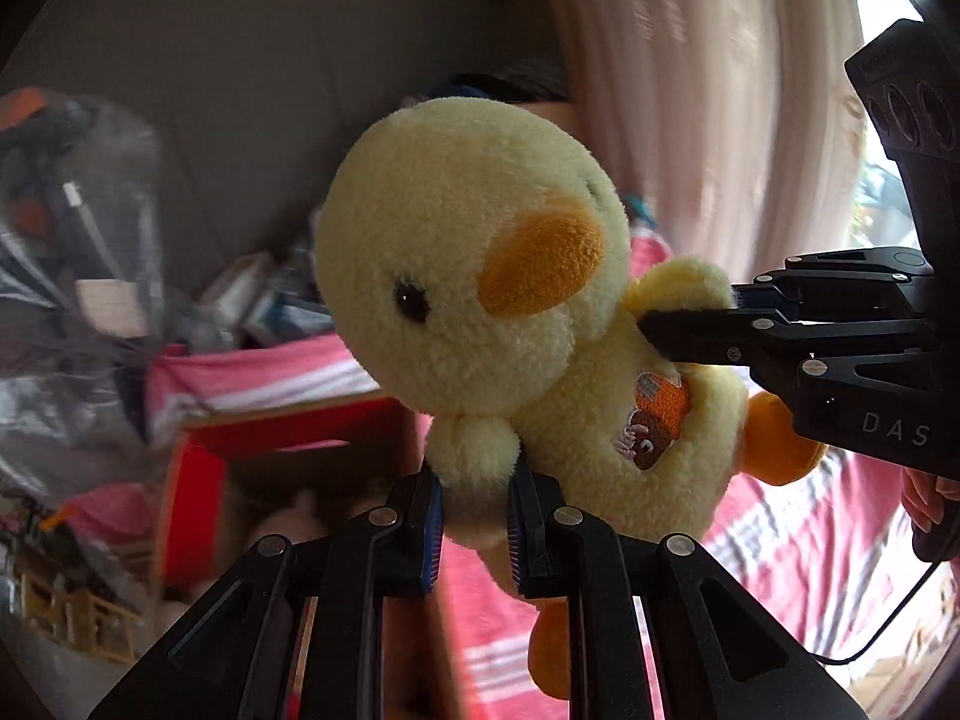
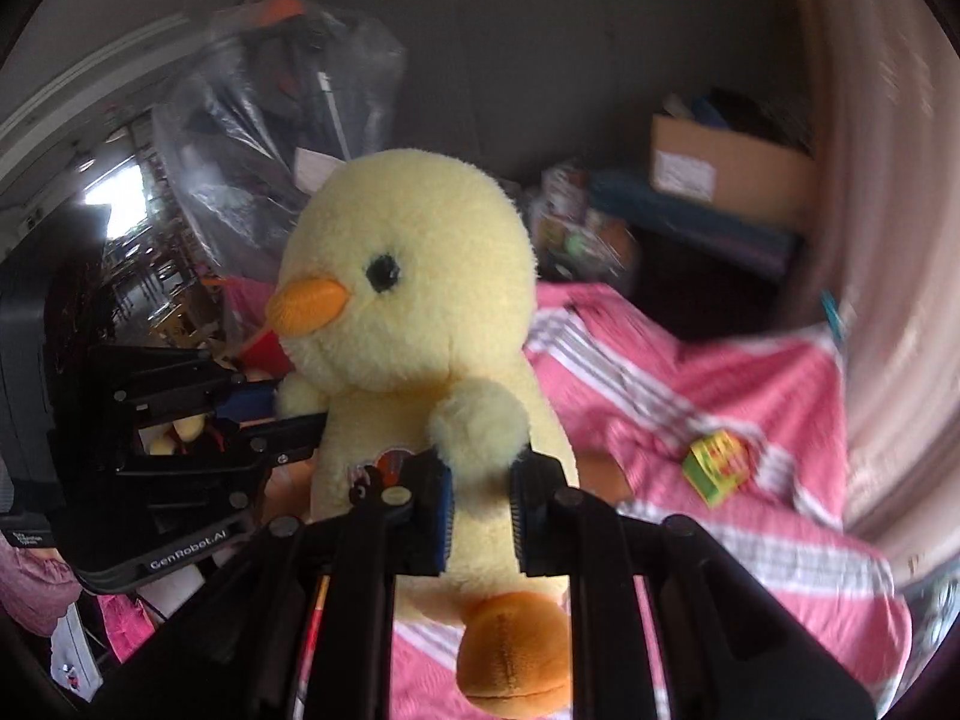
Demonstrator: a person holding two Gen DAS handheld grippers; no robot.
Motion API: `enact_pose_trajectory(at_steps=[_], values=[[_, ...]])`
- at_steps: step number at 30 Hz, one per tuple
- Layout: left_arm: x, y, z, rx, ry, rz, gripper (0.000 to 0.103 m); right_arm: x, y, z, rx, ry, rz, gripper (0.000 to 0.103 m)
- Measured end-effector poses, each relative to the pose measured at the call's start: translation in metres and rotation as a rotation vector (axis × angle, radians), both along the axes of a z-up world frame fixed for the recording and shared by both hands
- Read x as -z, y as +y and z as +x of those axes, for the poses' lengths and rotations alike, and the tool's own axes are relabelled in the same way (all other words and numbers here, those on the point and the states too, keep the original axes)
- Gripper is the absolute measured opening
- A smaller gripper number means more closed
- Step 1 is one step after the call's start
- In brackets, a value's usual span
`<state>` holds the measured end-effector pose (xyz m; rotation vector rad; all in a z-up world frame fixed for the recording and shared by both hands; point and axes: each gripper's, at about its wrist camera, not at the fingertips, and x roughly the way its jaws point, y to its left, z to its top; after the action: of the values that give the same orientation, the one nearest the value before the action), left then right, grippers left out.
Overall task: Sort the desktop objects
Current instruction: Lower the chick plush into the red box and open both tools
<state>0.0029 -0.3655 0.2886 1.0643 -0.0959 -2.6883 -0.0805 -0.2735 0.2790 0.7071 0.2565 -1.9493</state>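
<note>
A yellow plush chick (image 1: 480, 276) with an orange beak and orange feet hangs in the air between both grippers. My left gripper (image 1: 475, 516) is shut on one of its wings. My right gripper (image 2: 480, 510) is shut on the other wing (image 2: 480, 426). In the left wrist view the right gripper (image 1: 690, 315) comes in from the right and pinches the far wing. In the right wrist view the left gripper (image 2: 288, 414) comes in from the left and grips the chick's (image 2: 414, 324) other wing.
A pink striped cloth (image 2: 750, 396) covers the surface below. A small green and yellow box (image 2: 717, 465) lies on it. A red-rimmed box (image 1: 198, 480) holding toys is at the left. A clear plastic bag (image 2: 270, 108) and a cardboard box (image 2: 726, 174) stand behind.
</note>
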Motion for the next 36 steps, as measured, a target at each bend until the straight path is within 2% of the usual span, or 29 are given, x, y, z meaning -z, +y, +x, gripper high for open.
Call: enact_pose_trajectory(at_steps=[5, 8, 13, 17, 19, 20, 21, 23, 25, 26, 32, 36], values=[[-0.003, -0.083, 0.007, -0.114, 0.012, -0.011, 0.016, -0.021, -0.095, 0.01, -0.076, 0.03, -0.009, 0.016], [0.004, -0.129, 0.009, -0.17, 0.016, 0.005, 0.016, -0.021, -0.148, 0.013, -0.104, 0.038, 0.0, 0.016], [0.025, -0.187, 0.009, -0.228, 0.014, 0.063, 0.016, -0.007, -0.213, 0.013, -0.127, 0.031, 0.039, 0.016], [0.055, -0.211, 0.002, -0.245, -0.039, 0.092, 0.017, 0.013, -0.248, 0.014, -0.135, 0.039, 0.099, 0.018], [0.071, -0.224, 0.0, -0.26, -0.088, 0.131, 0.034, 0.029, -0.261, 0.016, -0.146, 0.059, 0.182, 0.026], [0.078, -0.229, 0.001, -0.272, -0.101, 0.145, 0.067, 0.037, -0.265, 0.015, -0.156, 0.045, 0.221, 0.042], [0.081, -0.229, 0.004, -0.286, -0.108, 0.142, 0.088, 0.04, -0.264, 0.013, -0.159, 0.029, 0.231, 0.068], [0.084, -0.232, 0.01, -0.288, -0.101, 0.174, 0.099, 0.041, -0.257, 0.008, -0.151, 0.015, 0.22, 0.083], [0.083, -0.231, 0.012, -0.275, -0.093, 0.21, 0.099, 0.038, -0.252, 0.004, -0.139, -0.007, 0.211, 0.094], [0.082, -0.228, 0.011, -0.271, -0.094, 0.199, 0.099, 0.036, -0.249, 0.002, -0.132, -0.018, 0.207, 0.098], [0.082, -0.207, 0.009, -0.241, -0.123, 0.132, 0.099, 0.039, -0.246, 0.004, -0.122, -0.02, 0.244, 0.101], [0.075, -0.195, 0.019, -0.23, -0.112, 0.106, 0.099, 0.041, -0.237, 0.006, -0.118, -0.018, 0.265, 0.102]])
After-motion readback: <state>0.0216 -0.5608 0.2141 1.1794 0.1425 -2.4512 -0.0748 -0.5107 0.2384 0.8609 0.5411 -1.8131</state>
